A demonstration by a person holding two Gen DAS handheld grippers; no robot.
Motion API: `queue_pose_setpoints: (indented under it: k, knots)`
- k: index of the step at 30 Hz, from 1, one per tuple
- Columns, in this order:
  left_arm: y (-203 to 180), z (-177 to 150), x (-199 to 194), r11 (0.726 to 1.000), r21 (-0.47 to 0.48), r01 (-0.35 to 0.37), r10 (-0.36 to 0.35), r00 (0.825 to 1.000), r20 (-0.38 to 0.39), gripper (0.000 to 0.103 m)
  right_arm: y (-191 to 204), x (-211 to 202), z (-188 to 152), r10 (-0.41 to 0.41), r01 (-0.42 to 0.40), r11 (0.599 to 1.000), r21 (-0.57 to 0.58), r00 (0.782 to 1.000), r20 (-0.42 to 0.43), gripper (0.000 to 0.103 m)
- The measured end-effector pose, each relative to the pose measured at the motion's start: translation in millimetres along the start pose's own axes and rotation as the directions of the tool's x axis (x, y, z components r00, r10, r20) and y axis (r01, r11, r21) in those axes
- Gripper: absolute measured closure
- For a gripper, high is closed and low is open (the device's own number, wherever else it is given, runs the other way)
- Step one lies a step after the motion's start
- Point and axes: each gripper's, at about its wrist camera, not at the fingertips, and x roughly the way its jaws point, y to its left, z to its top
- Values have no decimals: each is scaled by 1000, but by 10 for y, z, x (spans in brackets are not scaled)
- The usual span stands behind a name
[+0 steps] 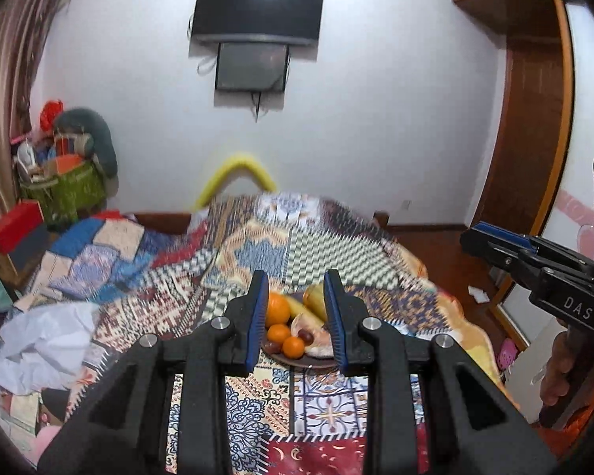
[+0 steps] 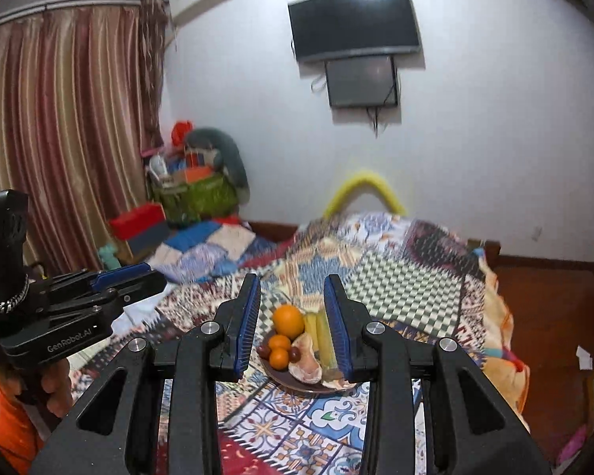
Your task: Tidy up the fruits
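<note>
A bed covered by a patchwork quilt fills the middle of the room. A yellow curved tube rises behind its far edge. On the white wall hangs a dark television with a smaller screen just below. Striped curtains hang beyond the bed's left edge, near a green basket piled with clutter and a red box. A wooden door frame stands past the bed's right edge.
</note>
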Motion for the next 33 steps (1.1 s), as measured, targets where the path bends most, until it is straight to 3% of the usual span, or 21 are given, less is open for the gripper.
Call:
queue_pose_setpoints:
  k: [5, 10, 14, 16, 18, 21, 25, 29, 33]
  knots:
    - [-149, 65, -515, 1000, 18, 0, -1, 996, 92, 75, 153, -414, 69, -1, 2, 1000, -9, 997, 80, 71]
    - [-275, 68, -894, 999, 35, -20, 14, 987, 158, 74, 260, -720, 58, -29, 32, 999, -19, 987, 158, 54]
    - [-313, 44, -1123, 999, 26, -30, 24, 980, 198, 56, 305, -854, 44, -42, 46, 999, -14, 980, 193, 47]
    - [-320, 31, -1199, 999, 25, -36, 29, 976, 217, 53, 322, -885, 32, -51, 55, 998, -13, 978, 200, 45]
    - [-335, 13, -1268, 999, 25, -45, 38, 973, 228, 46, 328, -901, 16, -56, 60, 998, -12, 978, 203, 34]
    - [-345, -13, -1319, 998, 24, -52, 45, 970, 239, 40, 345, -937, -27, -76, 80, 997, -7, 972, 221, 21]
    - [-341, -41, -1355, 998, 20, -58, 52, 969, 241, 32, 369, -972, -53, -81, 86, 996, -10, 971, 226, 19]
    - [-354, -68, -1397, 998, 19, -62, 56, 967, 249, 24, 396, -1016, -78, -95, 100, 995, -7, 965, 243, 0]
    - [-386, -90, -1429, 997, 26, -69, 60, 965, 256, 22, 393, -1063, -113, -102, 105, 994, -1, 963, 250, 0]
